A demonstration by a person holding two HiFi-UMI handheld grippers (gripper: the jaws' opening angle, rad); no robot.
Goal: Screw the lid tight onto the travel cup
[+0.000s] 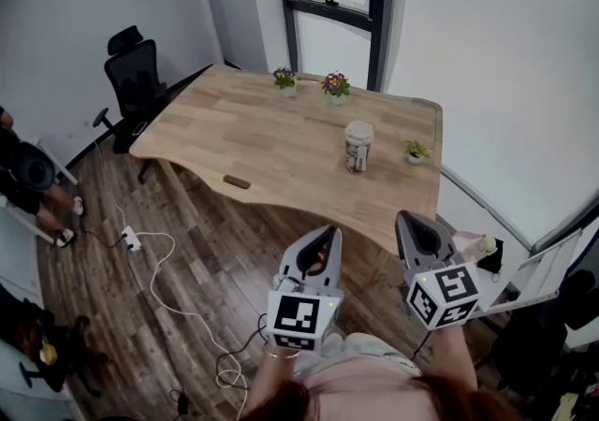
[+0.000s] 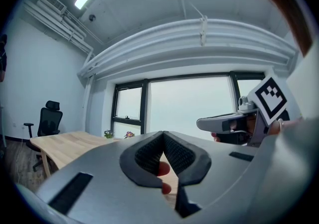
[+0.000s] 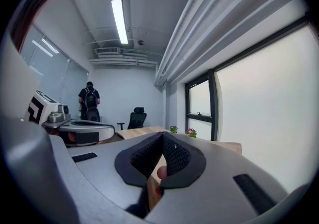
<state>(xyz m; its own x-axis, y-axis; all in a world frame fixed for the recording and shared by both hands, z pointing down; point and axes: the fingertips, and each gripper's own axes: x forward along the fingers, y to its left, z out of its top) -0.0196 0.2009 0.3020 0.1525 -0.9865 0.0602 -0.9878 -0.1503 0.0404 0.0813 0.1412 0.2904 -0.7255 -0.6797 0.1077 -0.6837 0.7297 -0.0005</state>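
The travel cup (image 1: 358, 146), pale with a printed band and a lid on top, stands upright on the right half of the wooden table (image 1: 253, 143). Both grippers are held up in front of the person, short of the table's near edge and well away from the cup. My left gripper (image 1: 328, 231) is shut with nothing between its jaws, its tips meeting in its own view (image 2: 163, 134). My right gripper (image 1: 405, 217) is likewise shut and holds nothing (image 3: 162, 136). Neither gripper view shows the cup.
Two small flower pots (image 1: 285, 79) (image 1: 335, 84) stand at the table's far edge, and a third plant (image 1: 413, 152) right of the cup. A black office chair (image 1: 136, 73) stands at the far left. A power strip (image 1: 131, 241) with white cable lies on the floor. A person (image 3: 89, 101) stands by the far wall.
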